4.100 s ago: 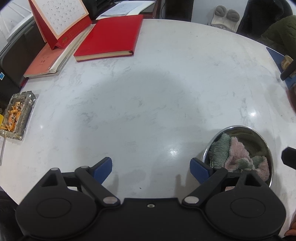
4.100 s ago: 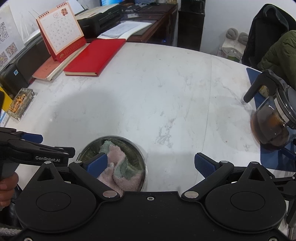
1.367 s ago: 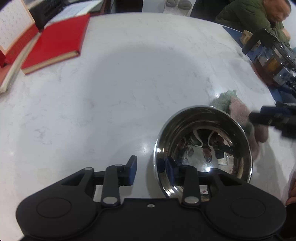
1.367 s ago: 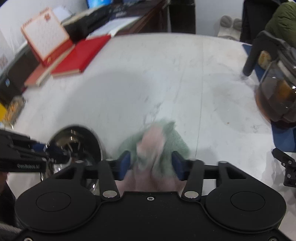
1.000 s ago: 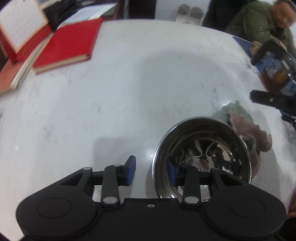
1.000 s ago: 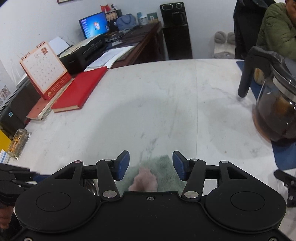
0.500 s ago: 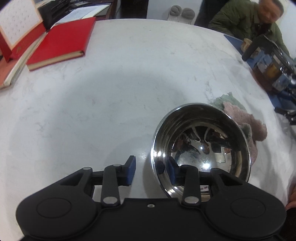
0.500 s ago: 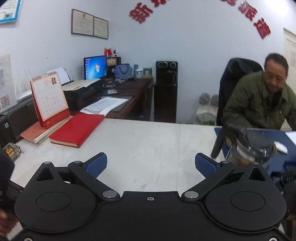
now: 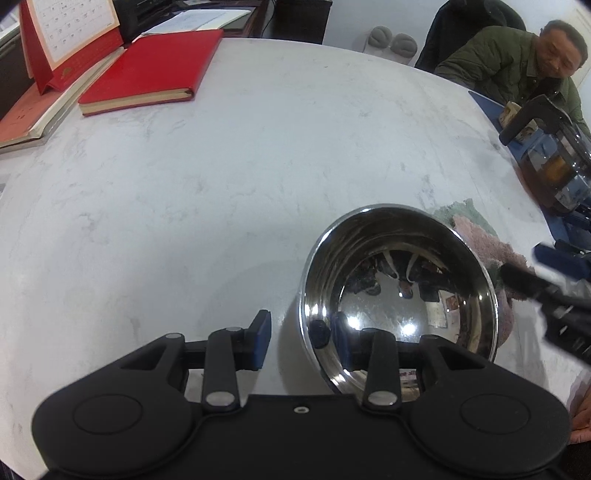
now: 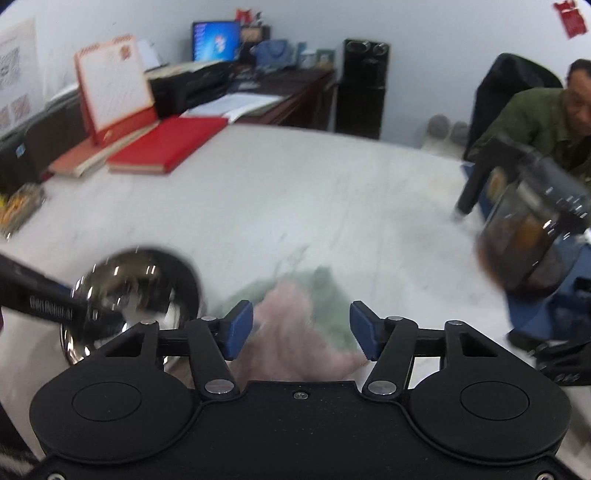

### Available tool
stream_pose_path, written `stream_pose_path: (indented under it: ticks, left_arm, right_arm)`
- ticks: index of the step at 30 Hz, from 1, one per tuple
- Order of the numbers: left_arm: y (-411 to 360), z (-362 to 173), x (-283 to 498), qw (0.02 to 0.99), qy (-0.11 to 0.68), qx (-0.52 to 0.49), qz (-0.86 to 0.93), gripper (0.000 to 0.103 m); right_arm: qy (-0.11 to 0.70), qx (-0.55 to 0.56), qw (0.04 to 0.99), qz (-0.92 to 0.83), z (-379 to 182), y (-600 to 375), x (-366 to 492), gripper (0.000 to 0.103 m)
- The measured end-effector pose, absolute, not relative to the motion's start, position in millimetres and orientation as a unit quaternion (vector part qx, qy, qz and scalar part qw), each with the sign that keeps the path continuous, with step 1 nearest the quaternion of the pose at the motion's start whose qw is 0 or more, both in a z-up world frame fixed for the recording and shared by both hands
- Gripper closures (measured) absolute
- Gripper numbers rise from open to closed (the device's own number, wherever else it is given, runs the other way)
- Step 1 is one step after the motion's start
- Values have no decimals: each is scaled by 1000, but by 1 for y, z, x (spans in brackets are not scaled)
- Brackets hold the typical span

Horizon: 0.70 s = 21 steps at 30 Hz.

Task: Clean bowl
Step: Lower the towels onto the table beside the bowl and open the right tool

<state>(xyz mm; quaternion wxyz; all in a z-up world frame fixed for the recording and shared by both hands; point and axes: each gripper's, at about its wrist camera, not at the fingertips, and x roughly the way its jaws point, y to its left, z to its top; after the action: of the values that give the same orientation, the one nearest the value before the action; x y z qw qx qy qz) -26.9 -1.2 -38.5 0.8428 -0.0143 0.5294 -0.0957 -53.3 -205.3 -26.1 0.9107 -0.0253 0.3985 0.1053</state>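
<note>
Cloth, pink-and-green terry, now lies outside the steel bowl on the worktop; right claw, back down after lifting away, is closing around it, pads not yet pressing; left claw still pinches the bowl's near rim; wiping can begin.

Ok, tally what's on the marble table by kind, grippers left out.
Steel bowl: 1
Cloth: 1
Red book: 1
Desk calendar: 1
Glass teapot: 1
Total: 5
</note>
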Motion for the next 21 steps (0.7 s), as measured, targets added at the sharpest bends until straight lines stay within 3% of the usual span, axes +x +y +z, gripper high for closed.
stream_pose_path:
  ticks: [4,8,11,21]
  left_arm:
    - [-2,-39,-28,841,534,-10,-91,69]
    - [-3,-39,-30,840,536,-8,-89,68]
    - [-4,-40,-30,839,537,-9,-87,68]
    - [-3,-41,-29,839,538,-8,-85,67]
  right_arm:
    - [428,-18,896,117,-37,-204,-43,49]
    - [445,1,889,110,-47,-211,-42,73]
    - [442,5,890,113,-46,-213,-45,85]
    - [358,52,922,134,4,-219,-55,89]
